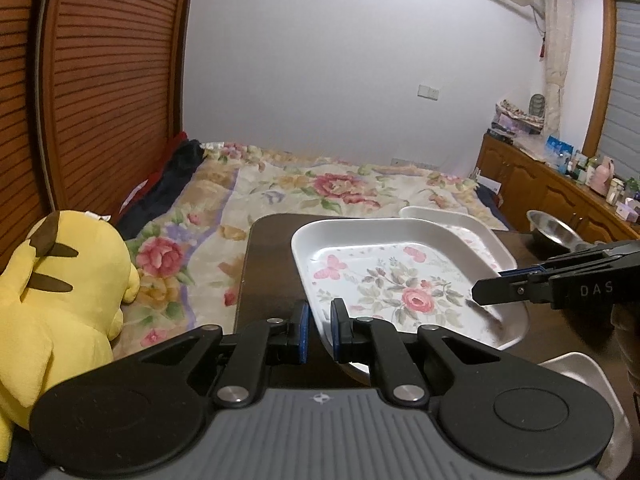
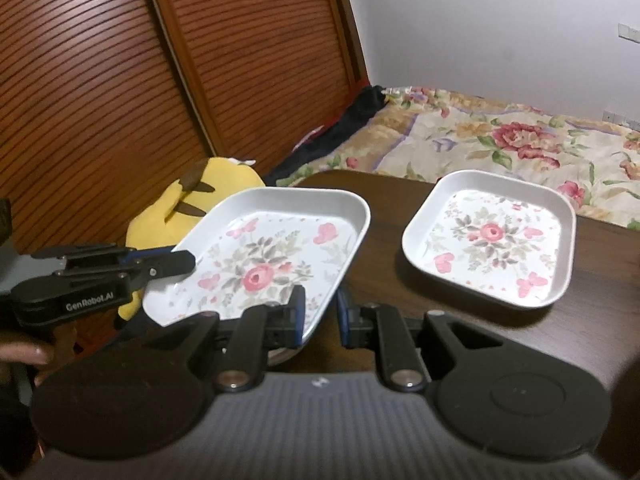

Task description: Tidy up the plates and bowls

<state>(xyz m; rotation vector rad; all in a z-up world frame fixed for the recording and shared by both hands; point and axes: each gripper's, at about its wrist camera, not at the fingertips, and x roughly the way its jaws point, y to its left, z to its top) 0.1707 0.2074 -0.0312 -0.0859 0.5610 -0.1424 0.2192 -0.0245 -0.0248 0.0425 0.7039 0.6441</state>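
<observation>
Held plate: a square white floral plate [image 2: 264, 256] is raised off the dark wooden table [image 2: 600, 280] and tilted, gripped on two edges at once.
Left gripper [image 1: 319, 330]: its blue-padded fingers straddle the plate's near rim, one pad outside and one inside, closed onto that rim; in the right wrist view the same gripper [image 2: 182, 264] comes in from the left, its tip lying over the plate's left edge.
Right gripper [image 2: 320, 312]: its fingers bracket the plate's near corner, left pad over the inside face, right pad outside the rim, clamped on it; from the left wrist view it reaches in from the right [image 1: 486, 292] and pinches the plate's right rim.
Second plate: a matching floral plate [image 2: 490, 238] lies flat on the table, to the right of the held one and apart from it.
Plates counted: two floral square plates in view.
Bowls counted: one metal bowl [image 1: 550, 228] stands at the far right of the table; a pale curved rim [image 1: 576, 364] shows low right in the left wrist view, but I cannot tell what it is.
Surroundings: a yellow plush toy [image 1: 60, 300] sits left of the table, with a floral bedspread [image 1: 320, 188] behind.
Person: fingertips [image 2: 36, 354] show at the left edge of the right wrist view.
</observation>
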